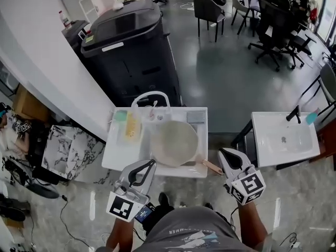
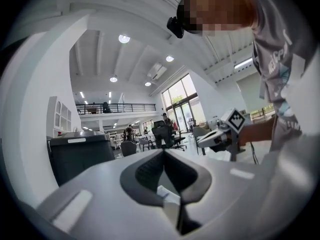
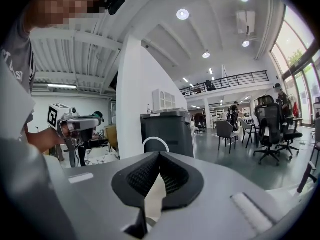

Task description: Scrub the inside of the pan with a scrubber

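both claws shut and empty, near the pan

round beige pan with wooden handle lies in the basin of the white sink unit. grey square pad sits on the back rim, apart from the pan. left gripper hangs at the near edge, jaws pressed together, nothing between them. right gripper is just beside the handle end, jaws together too, empty.

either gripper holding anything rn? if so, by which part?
Nothing is held. The left gripper and right gripper both have their jaws closed tip to tip with nothing between them. The pan is not gripped.
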